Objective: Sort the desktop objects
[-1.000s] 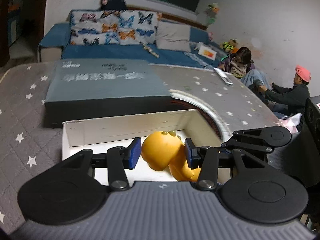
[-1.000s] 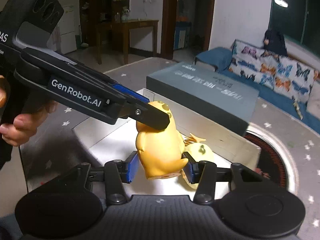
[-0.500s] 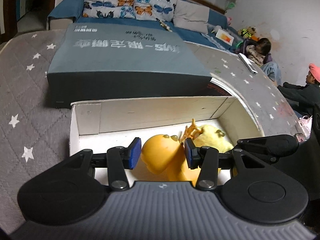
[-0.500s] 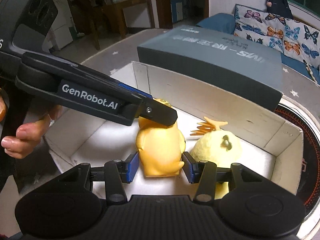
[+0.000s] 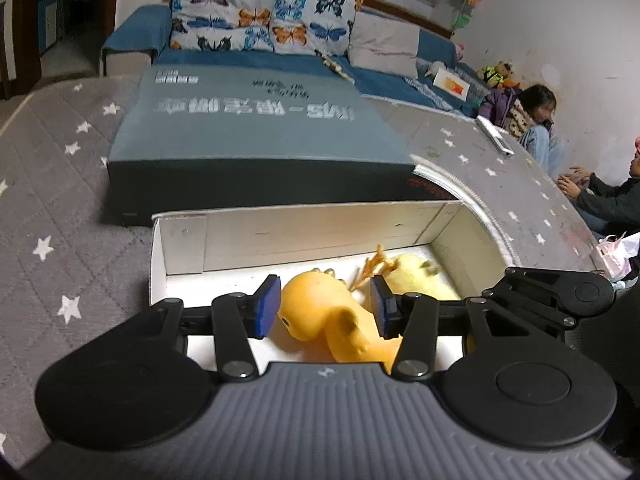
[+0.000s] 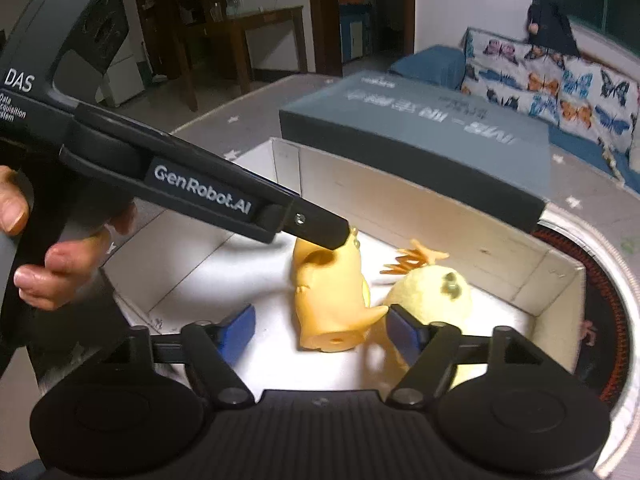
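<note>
An orange duck toy (image 5: 316,312) (image 6: 332,300) leans tilted inside the white cardboard box (image 5: 300,236) (image 6: 440,232), its flat base towards the right wrist view. My left gripper (image 5: 324,306) straddles its head; its jaws are opening and thin gaps show at both blue pads. One of its fingers (image 6: 316,228) reaches over the duck's head. My right gripper (image 6: 320,330) is opening too. Its pads stand wide of the duck's base, and only the right pad is near the tail. A fluffy yellow chick (image 5: 416,276) (image 6: 428,296) with orange feet lies beside the duck.
A large grey-blue box (image 5: 256,140) (image 6: 420,128) lies right behind the white one on the star-patterned grey cloth (image 5: 60,200). A round inset (image 6: 600,280) curves around the right. A remote (image 5: 496,138) lies farther off. Two people (image 5: 532,112) sit by the sofa (image 5: 280,28).
Both grippers sank into the white box with the duck. The right jaws, shut on the duck's base before, have spread wide. The left jaws have widened a little.
</note>
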Tool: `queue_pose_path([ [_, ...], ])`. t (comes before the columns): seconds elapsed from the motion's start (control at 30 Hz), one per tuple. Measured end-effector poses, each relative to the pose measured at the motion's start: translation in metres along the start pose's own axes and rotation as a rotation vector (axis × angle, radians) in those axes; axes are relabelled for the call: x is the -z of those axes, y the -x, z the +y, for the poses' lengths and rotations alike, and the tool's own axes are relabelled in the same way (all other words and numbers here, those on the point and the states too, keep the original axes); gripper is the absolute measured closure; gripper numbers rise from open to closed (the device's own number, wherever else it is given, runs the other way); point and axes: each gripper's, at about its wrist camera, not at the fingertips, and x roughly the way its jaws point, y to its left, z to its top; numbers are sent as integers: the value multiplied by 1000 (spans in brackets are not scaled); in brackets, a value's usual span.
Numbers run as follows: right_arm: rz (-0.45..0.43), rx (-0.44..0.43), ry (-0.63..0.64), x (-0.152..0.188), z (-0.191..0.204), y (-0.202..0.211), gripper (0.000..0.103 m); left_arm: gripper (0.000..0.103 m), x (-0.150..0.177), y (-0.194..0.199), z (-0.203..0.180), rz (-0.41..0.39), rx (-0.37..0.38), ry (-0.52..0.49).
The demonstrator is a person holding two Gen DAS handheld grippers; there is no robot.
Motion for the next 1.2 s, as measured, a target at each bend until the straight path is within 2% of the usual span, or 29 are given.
queue_pose_path([
  [0.1,-36,10,17,3,4,18,17,39,3,19,-12,-43,1,-26],
  [0.27,-94,25,40,14,10,50,5,32,15,48,-38,-97,10,-82],
  [0.43,-124,47,49,37,11,84,3,30,34,75,-63,-138,27,-137],
  [0.67,-82,98,35,83,3,114,3,30,68,93,-96,-141,113,-198],
  [0.83,-25,122,0,109,-4,120,4,30,90,84,-123,-79,185,-249],
  [0.97,0,123,-22,119,-11,115,11,31,99,61,-135,-15,212,-251],
  [1.2,19,115,-55,130,-24,101,23,43,102,19,-141,86,249,-213],
])
